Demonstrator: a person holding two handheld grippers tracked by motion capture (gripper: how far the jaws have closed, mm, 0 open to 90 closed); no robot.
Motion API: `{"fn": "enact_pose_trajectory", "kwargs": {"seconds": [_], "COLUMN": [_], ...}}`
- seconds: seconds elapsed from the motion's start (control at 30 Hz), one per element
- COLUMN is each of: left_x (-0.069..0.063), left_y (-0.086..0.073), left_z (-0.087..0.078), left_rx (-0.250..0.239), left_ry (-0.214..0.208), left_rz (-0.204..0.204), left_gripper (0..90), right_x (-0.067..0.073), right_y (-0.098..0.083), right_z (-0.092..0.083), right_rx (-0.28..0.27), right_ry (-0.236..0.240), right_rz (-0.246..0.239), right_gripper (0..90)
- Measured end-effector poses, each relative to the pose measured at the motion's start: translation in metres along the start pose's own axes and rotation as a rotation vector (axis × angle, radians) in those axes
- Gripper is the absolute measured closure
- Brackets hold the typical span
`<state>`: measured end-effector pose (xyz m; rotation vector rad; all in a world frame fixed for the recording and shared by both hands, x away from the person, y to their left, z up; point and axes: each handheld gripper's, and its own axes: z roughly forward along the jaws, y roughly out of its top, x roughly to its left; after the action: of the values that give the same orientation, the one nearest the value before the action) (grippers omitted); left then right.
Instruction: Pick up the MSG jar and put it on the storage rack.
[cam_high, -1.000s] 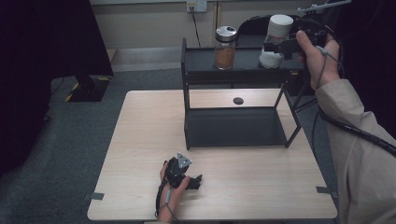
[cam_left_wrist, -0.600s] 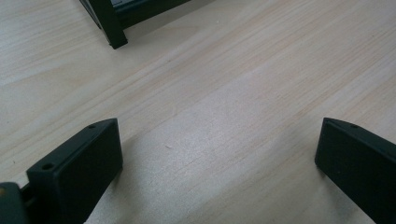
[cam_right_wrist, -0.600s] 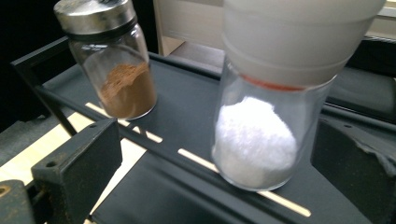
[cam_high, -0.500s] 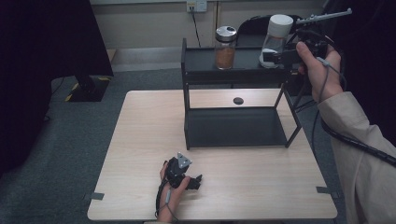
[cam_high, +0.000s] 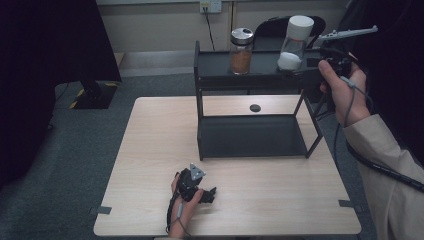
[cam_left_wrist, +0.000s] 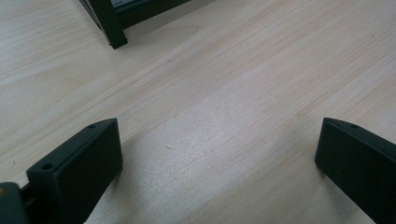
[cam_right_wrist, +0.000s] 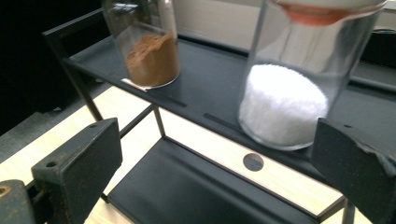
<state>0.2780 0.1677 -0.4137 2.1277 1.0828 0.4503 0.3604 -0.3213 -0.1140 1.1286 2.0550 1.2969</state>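
Three risks stand out, largest thing first.

- Shelf rack (cam_high: 250, 80): its top tier lies just ahead of and below the right gripper (cam_right_wrist: 219, 172), whose jaws are spread wide and hold nothing; driving in too low could knock the tier's front edge and shake both jars.
- White-powder jar (cam_right_wrist: 285, 93): tall, standing just beyond the jaws and toward the right one; a lopsided approach might tip it off the tier.
- Brown-powder jar (cam_right_wrist: 149, 46): ahead-left, well apart, could be clipped by a wide swing.
- Left gripper (cam_left_wrist: 219, 158): jaws wide, empty, idle over bare table (cam_left_wrist: 233, 93).
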Motion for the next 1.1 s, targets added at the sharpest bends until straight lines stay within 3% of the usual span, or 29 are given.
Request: {"fn": "enact_pose_trajectory", "kwargs": {"seconds": [0.6,1.1], "left_x": [0.0,0.0], "left_y": [0.0,0.0], "left_z": [0.0,0.0], "left_rx": [0.0,-0.001], "left_ry": [0.0,0.0], "left_rz": [0.001,0.0], "left_gripper": [0.0,0.0], "right_x": [0.003,0.01], "right_y": [-0.04,-0.078], "right_z": [-0.001,0.014], "right_rx": [-0.001,0.03], "right_ry": [0.099,0.155], "right_rz": [-0.007,-0.02], "right_gripper": [0.8,0.8]}}
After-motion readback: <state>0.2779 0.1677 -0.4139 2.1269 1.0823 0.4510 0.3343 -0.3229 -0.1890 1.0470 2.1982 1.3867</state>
